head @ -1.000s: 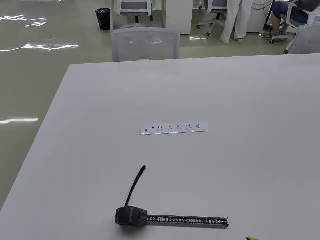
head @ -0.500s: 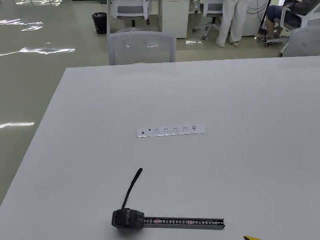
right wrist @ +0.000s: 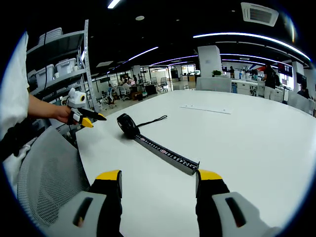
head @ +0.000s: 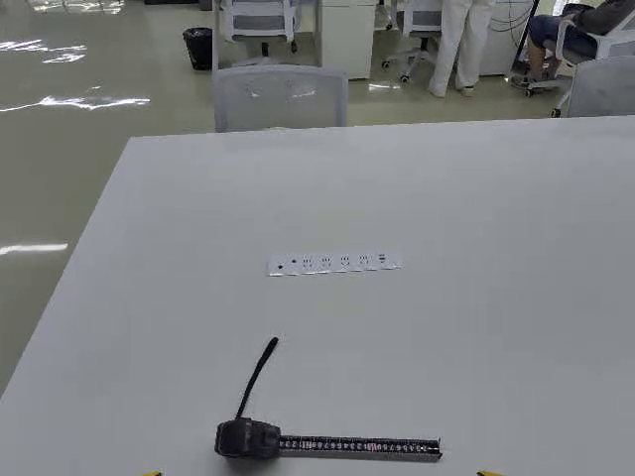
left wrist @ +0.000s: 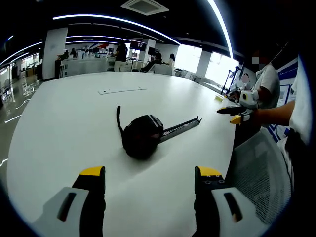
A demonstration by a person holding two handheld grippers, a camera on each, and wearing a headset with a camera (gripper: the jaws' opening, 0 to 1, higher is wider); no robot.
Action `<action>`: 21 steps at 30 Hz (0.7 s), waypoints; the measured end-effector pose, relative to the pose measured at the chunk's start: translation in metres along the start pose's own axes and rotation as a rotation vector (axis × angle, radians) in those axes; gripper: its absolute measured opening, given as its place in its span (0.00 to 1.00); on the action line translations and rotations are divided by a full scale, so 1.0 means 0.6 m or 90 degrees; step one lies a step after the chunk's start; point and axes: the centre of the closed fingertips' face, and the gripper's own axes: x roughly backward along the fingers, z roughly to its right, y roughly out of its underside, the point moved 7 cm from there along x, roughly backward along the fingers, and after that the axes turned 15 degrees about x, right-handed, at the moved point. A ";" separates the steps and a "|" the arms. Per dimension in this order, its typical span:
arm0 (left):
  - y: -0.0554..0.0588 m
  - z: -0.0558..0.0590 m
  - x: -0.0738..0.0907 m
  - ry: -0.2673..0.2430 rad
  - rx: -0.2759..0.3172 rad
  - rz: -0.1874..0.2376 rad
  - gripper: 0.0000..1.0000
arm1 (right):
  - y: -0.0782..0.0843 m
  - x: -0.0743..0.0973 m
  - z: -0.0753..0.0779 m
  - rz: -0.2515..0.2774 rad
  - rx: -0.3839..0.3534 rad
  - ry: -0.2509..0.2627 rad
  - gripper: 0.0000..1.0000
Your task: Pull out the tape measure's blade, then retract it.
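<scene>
**A:** Your head view looks bright and even, sharp pretty much everywhere. The only glare is the white streaks on the floor, far left. The tape measure throws barely any shadow on the table.

**B:** Yep. Your two gripper views bend hard toward the edges though. Light comes from the ceiling light strips, and the windows at the far side are blown out.

Yellow-tipped black jaws, white sleeve

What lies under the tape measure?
The white table: the tape measure rests on it, its blade extended flat. The surface directly beneath its case is covered.
</scene>
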 end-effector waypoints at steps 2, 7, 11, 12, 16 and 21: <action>-0.007 0.002 -0.006 0.001 -0.002 0.000 0.71 | 0.001 -0.001 0.003 0.000 -0.001 -0.001 0.61; -0.015 0.003 -0.020 0.006 -0.008 -0.001 0.71 | 0.004 -0.004 0.010 0.002 0.000 -0.003 0.61; -0.022 0.007 -0.032 0.011 -0.019 -0.004 0.70 | 0.004 -0.006 0.013 0.002 0.001 -0.006 0.61; -0.023 0.006 -0.035 0.012 -0.021 -0.005 0.70 | 0.008 -0.007 0.014 0.001 0.001 -0.007 0.61; -0.029 0.007 -0.048 0.016 -0.030 -0.014 0.70 | 0.012 -0.011 0.017 -0.001 0.000 -0.012 0.61; -0.035 0.006 -0.061 0.030 -0.041 -0.019 0.69 | 0.011 -0.018 0.022 -0.004 0.003 -0.021 0.60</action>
